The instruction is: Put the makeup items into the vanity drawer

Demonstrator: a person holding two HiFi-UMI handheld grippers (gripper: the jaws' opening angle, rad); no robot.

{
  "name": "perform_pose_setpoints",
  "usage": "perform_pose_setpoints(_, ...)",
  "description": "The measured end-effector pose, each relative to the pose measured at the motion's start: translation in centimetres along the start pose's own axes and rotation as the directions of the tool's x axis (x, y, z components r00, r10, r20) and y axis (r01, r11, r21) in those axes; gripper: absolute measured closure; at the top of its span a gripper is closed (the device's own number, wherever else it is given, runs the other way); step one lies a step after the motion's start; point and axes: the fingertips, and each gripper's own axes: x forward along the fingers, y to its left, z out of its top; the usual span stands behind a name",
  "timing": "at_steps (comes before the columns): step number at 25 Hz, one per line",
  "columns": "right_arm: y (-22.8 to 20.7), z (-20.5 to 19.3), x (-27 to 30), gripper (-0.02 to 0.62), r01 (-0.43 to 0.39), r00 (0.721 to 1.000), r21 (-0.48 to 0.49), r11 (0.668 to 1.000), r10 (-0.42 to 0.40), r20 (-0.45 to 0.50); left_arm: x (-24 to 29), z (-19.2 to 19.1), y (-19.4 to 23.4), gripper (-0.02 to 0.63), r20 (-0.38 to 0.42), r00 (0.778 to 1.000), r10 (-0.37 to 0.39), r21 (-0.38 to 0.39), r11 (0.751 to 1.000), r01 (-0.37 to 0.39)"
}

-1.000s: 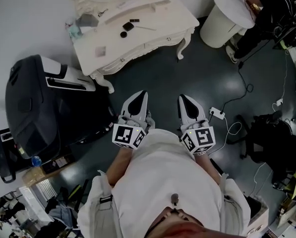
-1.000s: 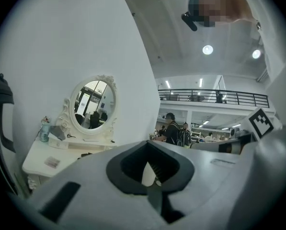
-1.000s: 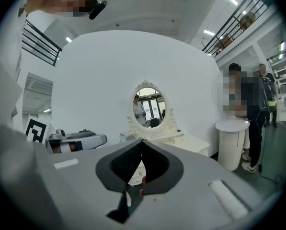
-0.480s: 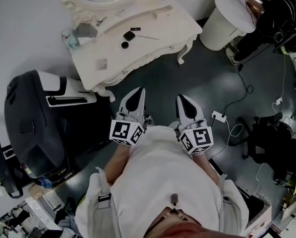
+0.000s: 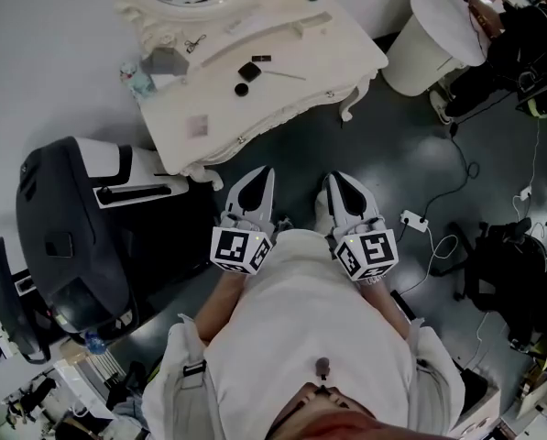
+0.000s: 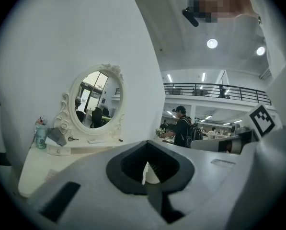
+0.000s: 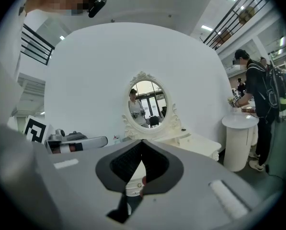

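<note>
Head view, counter: white vanity counter (image 5: 321, 51) at 12 o'clock, well apart from both claws.
Head view, makeup: black compact (image 5: 248, 71), round pot (image 5: 241, 89) at its 7 o'clock, thin stick (image 5: 282, 74) at its 3 o'clock, all on the counter top.
Head view, claws: left claw (image 5: 257, 180) and right claw (image 5: 340, 186) side by side over the dark floor (image 5: 410, 154), pointing to 12 o'clock.
Left gripper view: left claw (image 6: 146, 169) pressed together, empty; mirror (image 6: 96, 99) at 10 o'clock.
Right gripper view: right claw (image 7: 135, 176) pressed together, empty; mirror (image 7: 149, 102) at 12 o'clock.

Bulky black unit (image 5: 62, 236), white round stand (image 5: 435, 39), power strip (image 5: 413, 220) on floor (image 5: 392, 154)
</note>
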Motion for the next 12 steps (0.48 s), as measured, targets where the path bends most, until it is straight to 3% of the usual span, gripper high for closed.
perform_pose_setpoints(12,-4.1,2.9,9.5,0.588,-0.206,0.978,-0.028,0.978,0.205,-0.047,6.3,1.9,4.2,0.601,0.042,0.978,0.203,0.012,0.979,-0.204)
